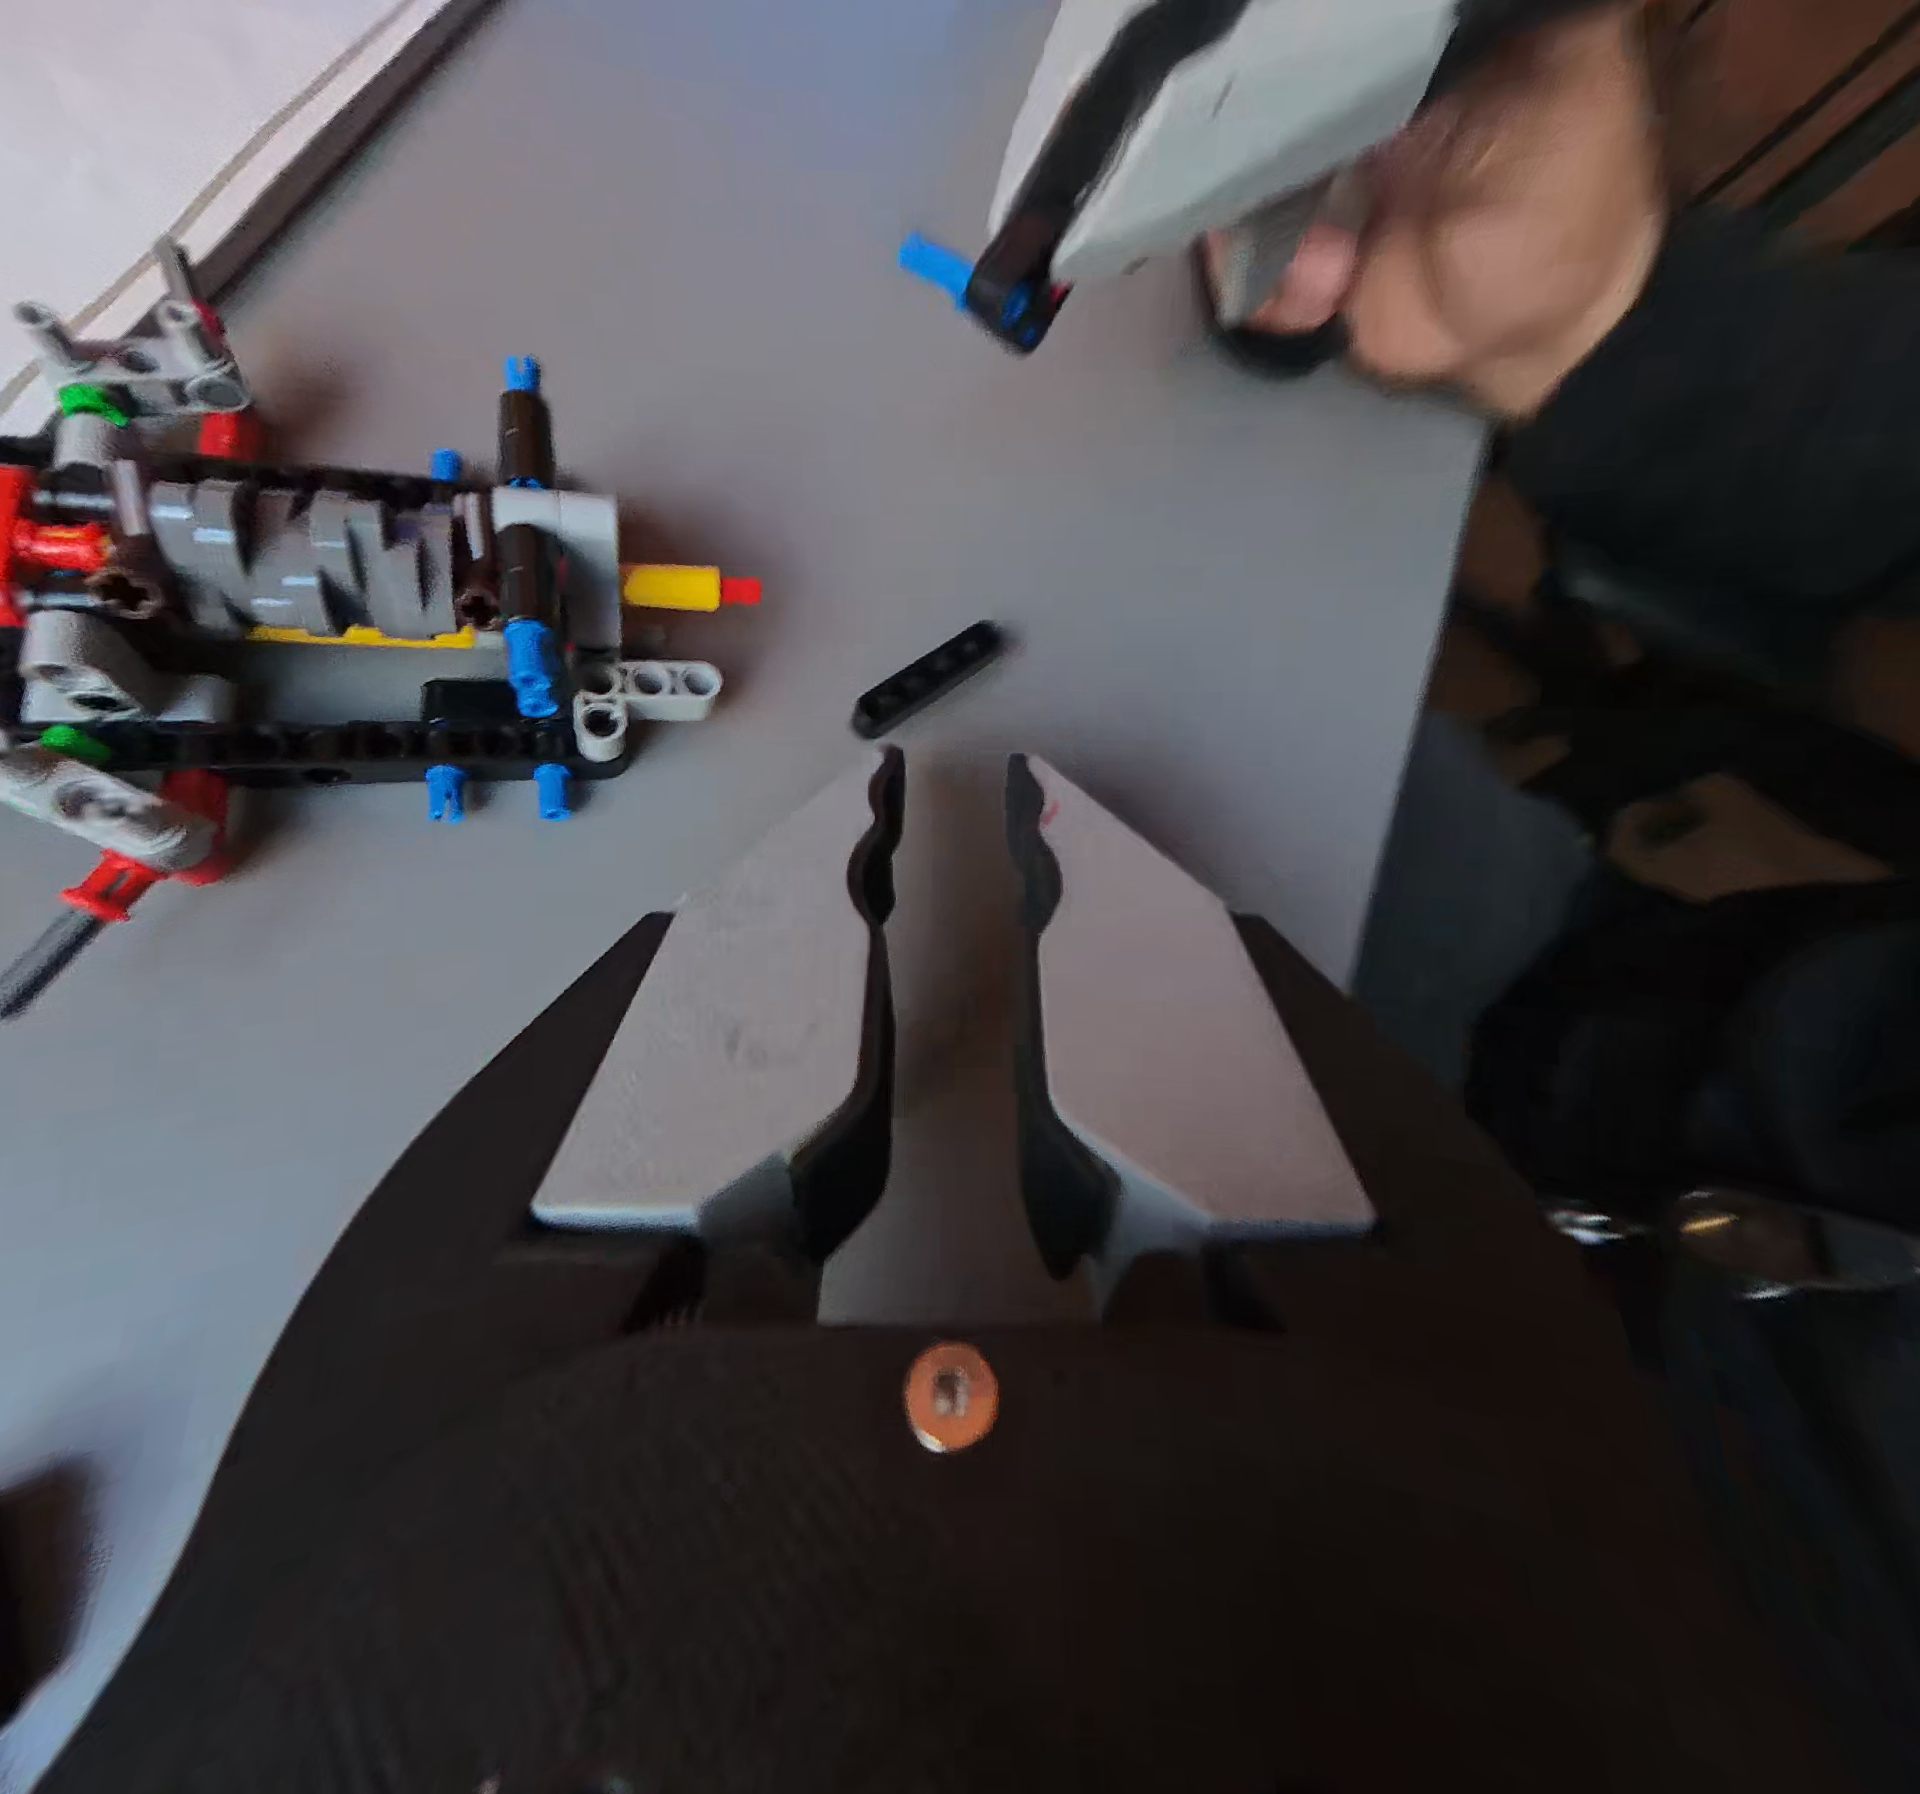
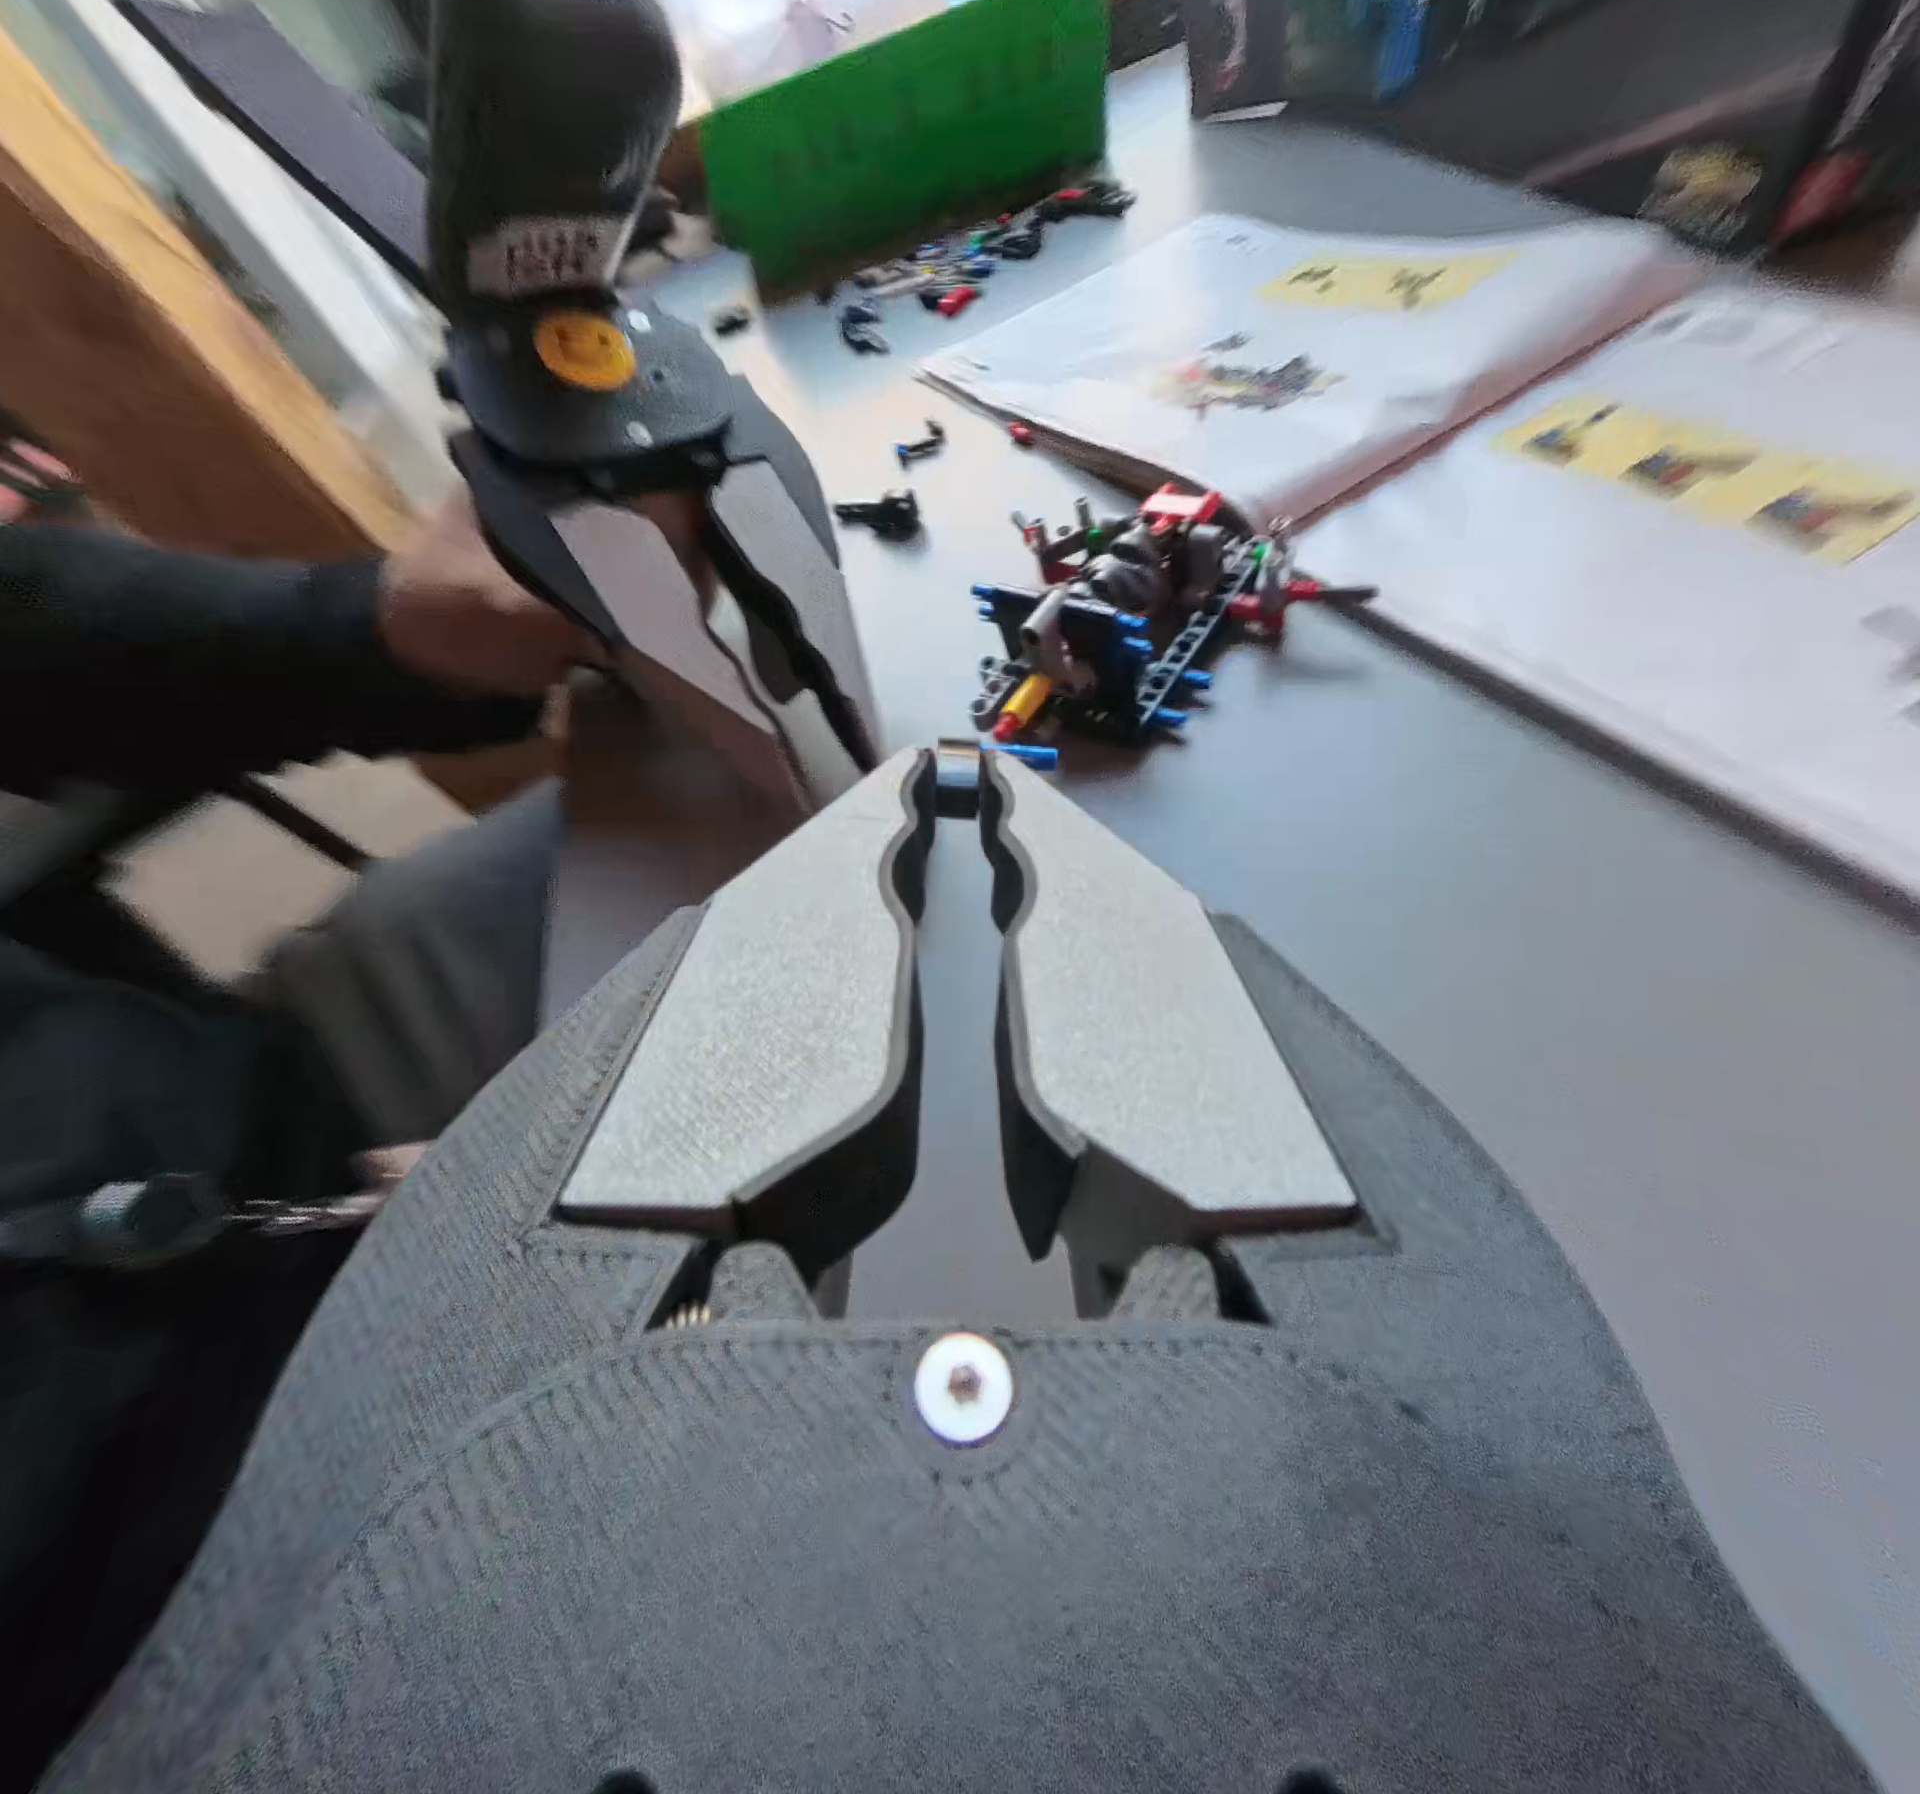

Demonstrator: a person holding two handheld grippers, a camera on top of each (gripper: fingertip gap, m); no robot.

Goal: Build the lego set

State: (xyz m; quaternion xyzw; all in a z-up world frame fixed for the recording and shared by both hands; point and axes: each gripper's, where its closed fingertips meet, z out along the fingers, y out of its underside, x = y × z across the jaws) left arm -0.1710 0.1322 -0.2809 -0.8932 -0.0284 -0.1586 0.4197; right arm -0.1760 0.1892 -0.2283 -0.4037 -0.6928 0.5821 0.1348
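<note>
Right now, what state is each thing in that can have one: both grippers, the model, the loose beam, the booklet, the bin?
Left gripper: open, empty, just short of the black beam.
Right gripper: shut on a small black piece with a blue pin.
Black beam: loose, flat on the table.
Lego model: partly built, resting on the table.
Instruction booklet: open, flat.
Green bin: upright; contents hidden.

My left gripper is held low over the table, its jaws parted with nothing between them. My right gripper is clamped at the fingertips on a small black piece with a blue pin. My left hand, in a dark sleeve, grasps the left gripper's handle.
</note>
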